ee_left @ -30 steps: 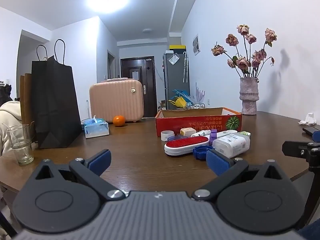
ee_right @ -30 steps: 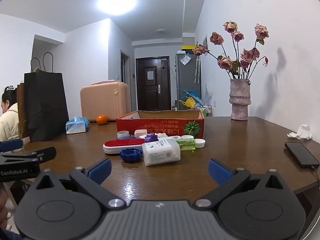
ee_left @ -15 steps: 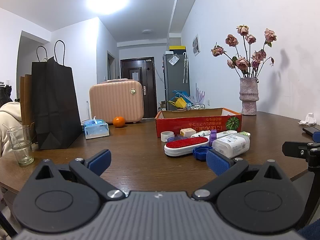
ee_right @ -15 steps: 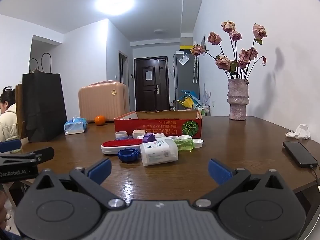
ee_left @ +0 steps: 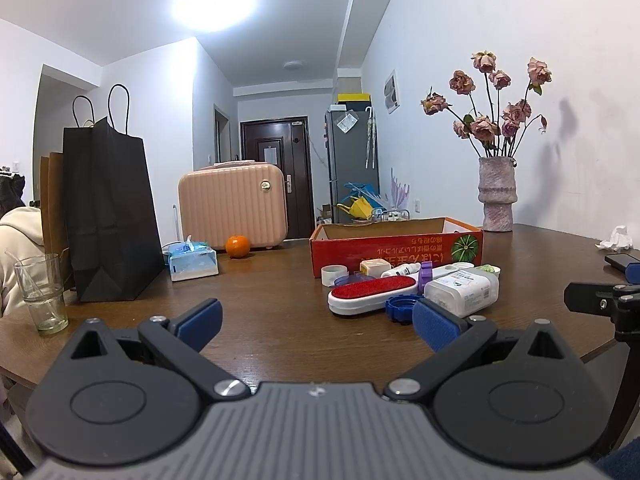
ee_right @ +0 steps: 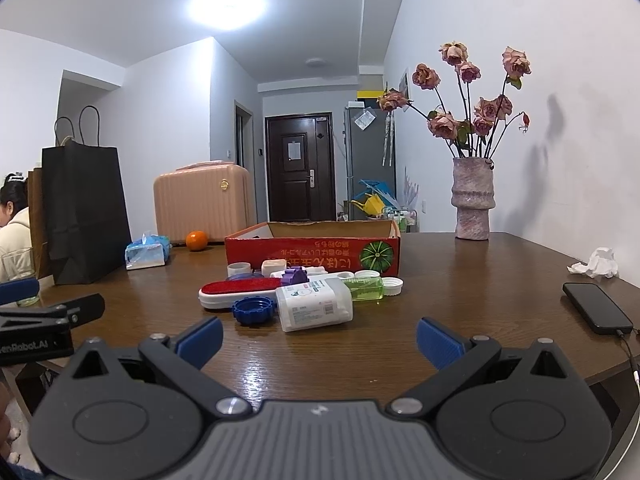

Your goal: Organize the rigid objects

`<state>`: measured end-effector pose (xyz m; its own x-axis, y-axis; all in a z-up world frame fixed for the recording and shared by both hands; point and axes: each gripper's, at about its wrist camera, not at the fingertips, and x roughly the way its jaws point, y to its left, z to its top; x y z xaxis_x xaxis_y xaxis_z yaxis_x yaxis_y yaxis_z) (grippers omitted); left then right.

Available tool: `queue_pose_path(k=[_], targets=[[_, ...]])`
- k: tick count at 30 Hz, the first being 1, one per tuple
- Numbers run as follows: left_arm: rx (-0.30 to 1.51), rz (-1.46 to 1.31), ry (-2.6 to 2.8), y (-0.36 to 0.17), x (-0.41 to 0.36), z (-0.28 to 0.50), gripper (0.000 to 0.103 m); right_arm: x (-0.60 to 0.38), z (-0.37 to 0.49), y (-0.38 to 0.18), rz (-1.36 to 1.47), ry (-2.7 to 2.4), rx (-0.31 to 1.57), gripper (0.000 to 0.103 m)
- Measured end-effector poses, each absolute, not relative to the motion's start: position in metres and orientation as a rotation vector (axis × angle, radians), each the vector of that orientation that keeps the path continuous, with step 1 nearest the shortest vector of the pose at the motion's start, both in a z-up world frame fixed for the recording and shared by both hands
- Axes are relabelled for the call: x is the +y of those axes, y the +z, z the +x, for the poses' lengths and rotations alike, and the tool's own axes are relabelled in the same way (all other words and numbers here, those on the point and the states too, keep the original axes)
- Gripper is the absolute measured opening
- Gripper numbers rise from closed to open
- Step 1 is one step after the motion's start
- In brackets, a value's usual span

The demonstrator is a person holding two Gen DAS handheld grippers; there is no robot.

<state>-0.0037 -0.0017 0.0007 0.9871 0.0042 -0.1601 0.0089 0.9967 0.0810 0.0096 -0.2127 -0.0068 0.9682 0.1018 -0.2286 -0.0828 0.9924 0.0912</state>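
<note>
Several rigid objects are clustered on the bench (ee_right: 460, 280) just before the red box (ee_right: 312, 250): a red brush (ee_right: 236, 289), a blue lid (ee_right: 254, 310), a white container (ee_right: 314, 307). Both the left gripper (ee_left: 316, 322) and the right gripper (ee_right: 318, 334) are held back from the cluster, fingers spread wide, nothing grasped or touched.

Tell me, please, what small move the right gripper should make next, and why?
Probably ease the right gripper forward toward the white rectangular plastic bottle lying on its side. Both grippers are open and empty, short of the clutter; the left gripper is no closer. That bottle is the nearest item to the right gripper, and the red cardboard box behind the pile looks ready to receive it.
</note>
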Motion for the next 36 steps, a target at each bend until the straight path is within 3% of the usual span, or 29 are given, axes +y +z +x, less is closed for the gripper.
queue_pose_path(k=[36], targets=[[0.15, 0.083, -0.007, 0.0004, -0.0023, -0.0036, 0.103, -0.2116, 0.0099, -0.0081, 0.081, 0.09, 0.238, 0.103]])
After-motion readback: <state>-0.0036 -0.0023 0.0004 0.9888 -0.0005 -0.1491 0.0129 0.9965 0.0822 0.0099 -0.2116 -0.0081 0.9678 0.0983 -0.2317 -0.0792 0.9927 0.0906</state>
